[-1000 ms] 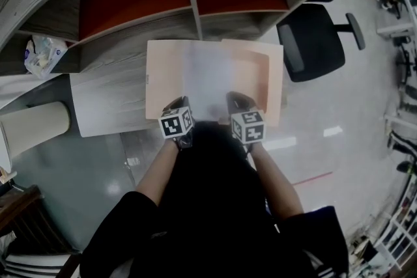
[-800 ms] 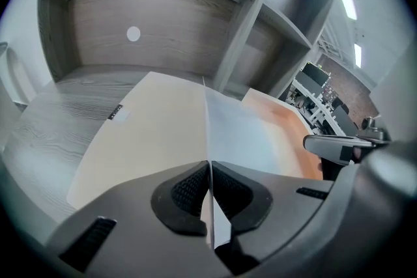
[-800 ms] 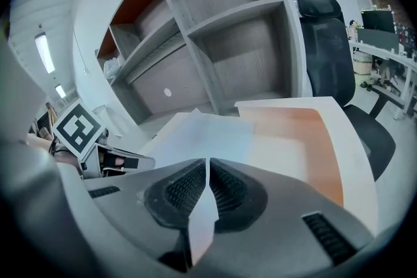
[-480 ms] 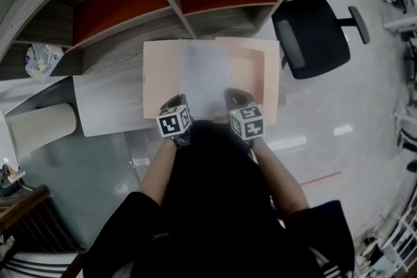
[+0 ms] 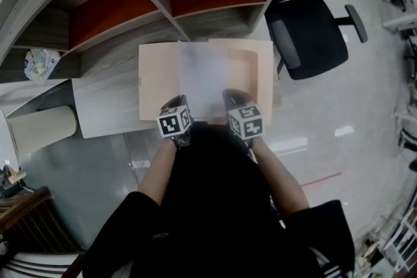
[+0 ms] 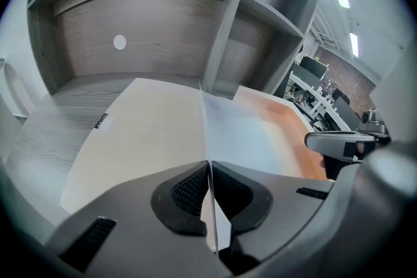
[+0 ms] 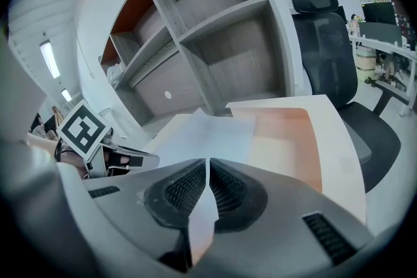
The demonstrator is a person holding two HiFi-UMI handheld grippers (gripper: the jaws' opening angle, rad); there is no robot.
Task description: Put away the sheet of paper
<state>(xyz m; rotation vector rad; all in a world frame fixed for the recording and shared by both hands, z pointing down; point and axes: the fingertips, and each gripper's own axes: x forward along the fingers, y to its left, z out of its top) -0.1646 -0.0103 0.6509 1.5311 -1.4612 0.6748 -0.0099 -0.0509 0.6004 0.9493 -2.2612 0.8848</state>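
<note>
Over folder [image 5: 156, 81]: left gripper [image 6: 208, 169], right gripper [image 7: 207, 166] clamp paper [image 5: 199, 75] (unseen overhead).

White sheet of paper [image 5: 202, 81], peach folder [image 5: 156, 81], grey wood-grain shelf unit [image 5: 215, 19] with orange-red back panels, black chair [image 5: 313, 36]

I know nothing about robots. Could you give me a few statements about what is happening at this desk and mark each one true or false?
1. The left gripper and the right gripper both pinch the sheet of paper. True.
2. The folder is closed. False: it lies open on the desk, beneath the paper.
3. The black office chair stands to the person's left. False: it stands to the right, beside the desk.
4. Open shelves rise behind the folder. True.
</note>
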